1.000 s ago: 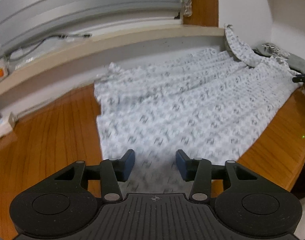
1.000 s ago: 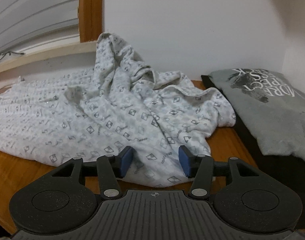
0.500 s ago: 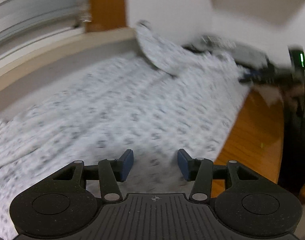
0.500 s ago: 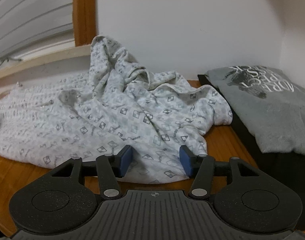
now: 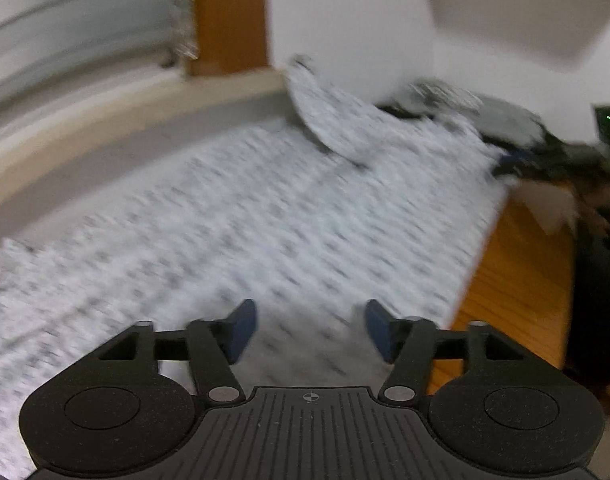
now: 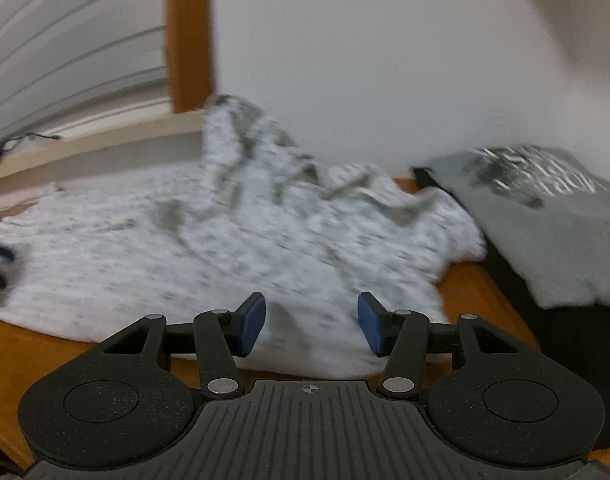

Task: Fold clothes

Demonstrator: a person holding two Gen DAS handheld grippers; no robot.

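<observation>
A white patterned garment point(image 5: 265, 220) lies spread over the wooden table point(image 5: 517, 280), one end bunched up against the wall point(image 6: 257, 148). My left gripper point(image 5: 309, 330) hovers over the garment's near edge; its jaws are opening and hold nothing, the cloth lying below them. My right gripper point(image 6: 311, 326) stands open above the garment's crumpled right end point(image 6: 305, 248), nothing pinched between its blue pads point(image 6: 251, 322). In the left wrist view the right gripper point(image 5: 521, 164) shows blurred at the far right.
A grey printed T-shirt point(image 6: 553, 208) lies folded on a dark surface at the right. A pale window sill point(image 5: 105, 120) and blinds run along the back; a wooden frame post point(image 6: 189, 40) stands beside the white wall. Bare table wood point(image 6: 477, 292) shows between garment and T-shirt.
The left gripper swept right along the garment and turned toward the wall corner, and its jaws have spread wider. The right gripper's view shifted slightly, jaws unchanged.
</observation>
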